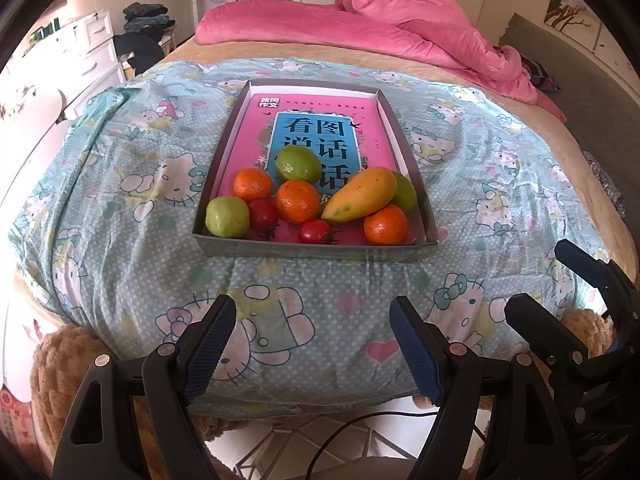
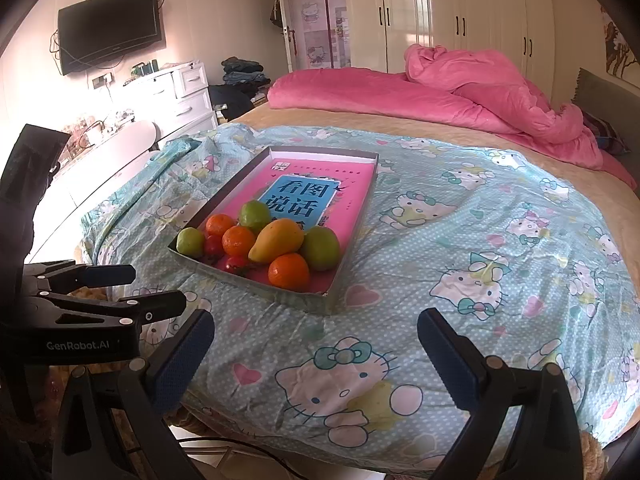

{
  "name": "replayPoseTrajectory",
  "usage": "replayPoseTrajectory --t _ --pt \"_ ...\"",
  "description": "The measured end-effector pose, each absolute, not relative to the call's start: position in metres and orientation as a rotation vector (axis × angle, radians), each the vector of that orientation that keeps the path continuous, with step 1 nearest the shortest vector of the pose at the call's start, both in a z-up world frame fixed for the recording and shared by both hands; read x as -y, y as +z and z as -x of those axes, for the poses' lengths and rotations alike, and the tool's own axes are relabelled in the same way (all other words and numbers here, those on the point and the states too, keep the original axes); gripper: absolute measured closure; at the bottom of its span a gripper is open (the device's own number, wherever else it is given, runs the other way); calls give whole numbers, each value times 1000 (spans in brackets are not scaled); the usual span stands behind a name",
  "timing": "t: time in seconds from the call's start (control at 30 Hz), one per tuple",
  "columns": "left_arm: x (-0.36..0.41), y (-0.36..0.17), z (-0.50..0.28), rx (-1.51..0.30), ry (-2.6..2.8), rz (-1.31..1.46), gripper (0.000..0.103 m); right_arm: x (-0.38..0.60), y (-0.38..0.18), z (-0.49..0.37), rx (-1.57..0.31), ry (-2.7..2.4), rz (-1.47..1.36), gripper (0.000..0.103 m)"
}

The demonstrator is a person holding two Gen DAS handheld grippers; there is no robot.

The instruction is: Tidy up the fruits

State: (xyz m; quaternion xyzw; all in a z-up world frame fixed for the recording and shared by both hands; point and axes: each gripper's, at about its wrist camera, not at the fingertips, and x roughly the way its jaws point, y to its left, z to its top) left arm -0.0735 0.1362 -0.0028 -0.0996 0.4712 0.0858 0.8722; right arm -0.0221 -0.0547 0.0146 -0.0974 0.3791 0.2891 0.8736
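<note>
A shallow grey tray (image 1: 316, 247) (image 2: 256, 287) lies on the bed with a pink book (image 1: 376, 136) (image 2: 352, 196) flat inside it. Piled at its near end are a yellow mango (image 1: 362, 194) (image 2: 276, 240), three oranges (image 1: 297, 200) (image 2: 289, 271), three green fruits (image 1: 227, 216) (image 2: 320, 247) and two red tomatoes (image 1: 315, 231) (image 2: 236, 264). My left gripper (image 1: 312, 344) (image 2: 148, 288) hovers open at the bed's near edge, short of the tray, holding nothing. To its right, my right gripper (image 2: 316, 356) (image 1: 560, 292) is also open, with nothing between its fingers.
A blue cartoon-cat sheet (image 1: 120, 200) (image 2: 480, 240) covers the near part of the bed. A pink quilt (image 1: 420, 24) (image 2: 480, 92) is heaped at the far side. White drawers (image 2: 188, 92) stand at the left. A black cable (image 1: 360, 424) runs over the floor below.
</note>
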Motion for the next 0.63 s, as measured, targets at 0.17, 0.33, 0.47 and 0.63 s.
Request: replayPoseTrajectory --t 0.17,0.33,0.47,0.63 --pt "-139 -4 72 -987 210 204 23 58 18 20 -783 588 199 1" --pt "-148 -9 69 -999 233 227 23 62 15 11 -794 560 188 1" --pt "-159 -11 66 -998 233 270 23 71 13 0 -792 522 173 1" --pt "-195 -8 56 -953 317 294 22 105 12 -32 -800 421 85 0"
